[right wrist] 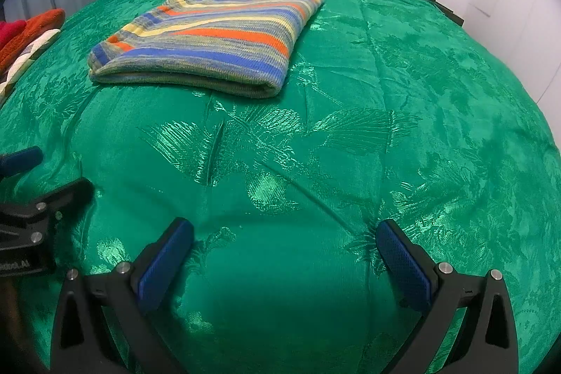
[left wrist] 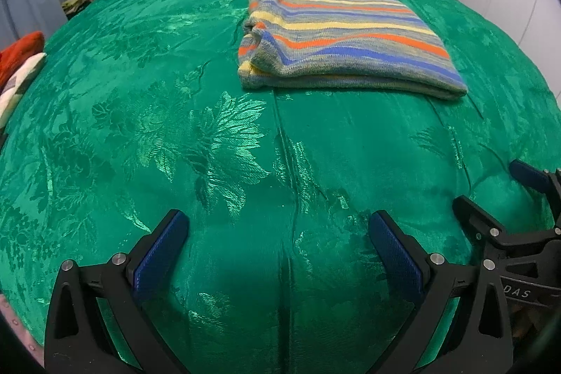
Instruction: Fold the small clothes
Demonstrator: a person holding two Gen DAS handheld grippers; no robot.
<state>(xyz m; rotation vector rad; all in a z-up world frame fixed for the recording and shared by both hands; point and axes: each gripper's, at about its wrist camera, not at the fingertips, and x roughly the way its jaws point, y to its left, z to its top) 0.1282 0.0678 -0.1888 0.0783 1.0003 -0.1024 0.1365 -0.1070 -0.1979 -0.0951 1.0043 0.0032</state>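
The folded striped sweater point(left wrist: 343, 34) lay on the green bedspread point(left wrist: 140, 128), well ahead of both grippers. The left gripper point(left wrist: 278, 226) and right gripper point(right wrist: 284, 233) hovered with fingers spread wide, holding nothing. Only the right wrist view showed a red garment point(right wrist: 10, 30) at the bed's left edge.

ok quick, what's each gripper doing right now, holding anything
Left gripper: open, holding nothing, above the green bedspread.
Right gripper: open, holding nothing; the folded striped sweater lies ahead, untouched.
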